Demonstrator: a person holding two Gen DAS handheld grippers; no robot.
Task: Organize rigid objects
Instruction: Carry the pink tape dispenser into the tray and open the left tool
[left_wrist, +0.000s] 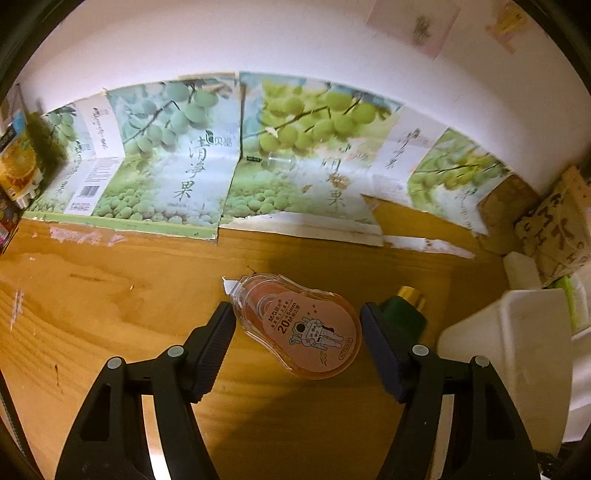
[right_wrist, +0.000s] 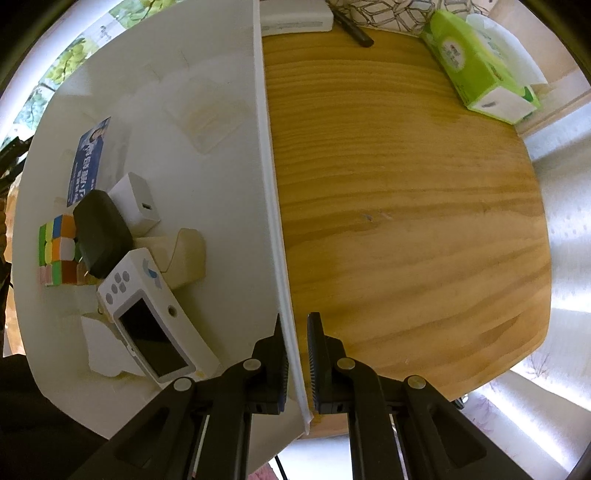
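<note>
Left gripper (left_wrist: 297, 319): I see it wide open, jaws either side of the correction tape, not touching it as far as I can tell.
Correction tape (left_wrist: 301, 326): lower centre of the left view, flat on the wooden table (left_wrist: 110, 314), white tip pointing upper left, orange body with an astronaut label.
Green bottle (left_wrist: 404, 314): gold cap, lying just beside the left gripper's right finger, partly hidden behind it.
White bin (left_wrist: 509, 354): right edge of the left view; in the right view its rim (right_wrist: 275, 206) runs top to bottom through the middle of the frame.
Right gripper (right_wrist: 296, 341): I have it nearly closed, pinching the bin's rim, one finger inside and one outside.
Bin contents, left half of the right view: puzzle cube (right_wrist: 57, 251), black charger (right_wrist: 101, 232), white charger (right_wrist: 136, 206), handheld device with a screen (right_wrist: 147, 314), cream case (right_wrist: 184, 254), blue card (right_wrist: 88, 158).
Tissue box (right_wrist: 476, 66): green, upper right of the right view, on the table.
Black pen (right_wrist: 351, 26): top centre of the right view.
Fruit-print cardboard (left_wrist: 207, 155): leaning on the wall across the back of the left view.
</note>
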